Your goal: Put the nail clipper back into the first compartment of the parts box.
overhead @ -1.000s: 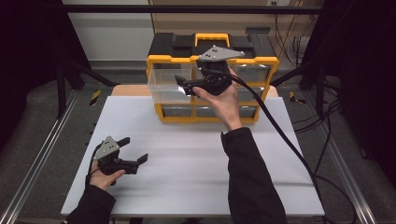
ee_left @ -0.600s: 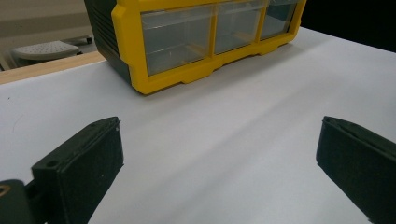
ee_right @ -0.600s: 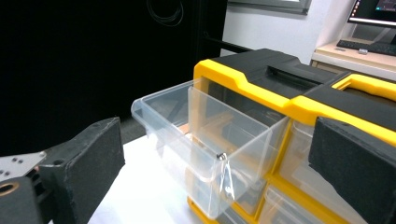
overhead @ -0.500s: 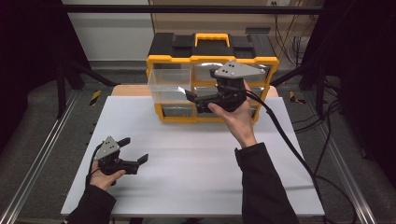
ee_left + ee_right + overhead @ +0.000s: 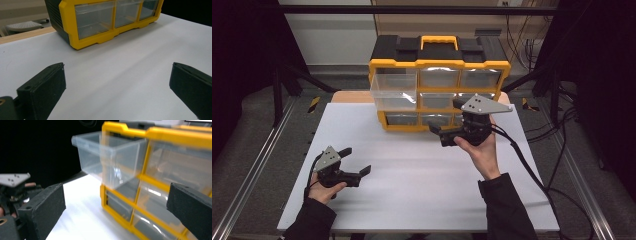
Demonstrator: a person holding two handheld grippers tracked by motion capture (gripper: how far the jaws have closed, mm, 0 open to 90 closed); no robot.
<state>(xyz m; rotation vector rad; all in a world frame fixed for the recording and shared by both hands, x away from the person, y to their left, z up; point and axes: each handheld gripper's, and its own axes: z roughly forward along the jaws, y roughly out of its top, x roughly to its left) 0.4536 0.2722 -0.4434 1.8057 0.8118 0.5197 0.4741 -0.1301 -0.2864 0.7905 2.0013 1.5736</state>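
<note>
The right gripper (image 5: pixel 437 134), jaws wide and empty, is hiding part of the organizer's (image 5: pixel 439 65) lower drawers, beside the pulled-out drawer (image 5: pixel 393 92).

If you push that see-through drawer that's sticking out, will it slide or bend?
The pulled-out clear drawer probably slides straight back, since it still sits in the yellow frame of the organizer. It looks like thin hard plastic, so likely stiff and light, not floppy. It seems empty, so a gentle push should do. Its glossy walls might be slippery to pinch.
</note>
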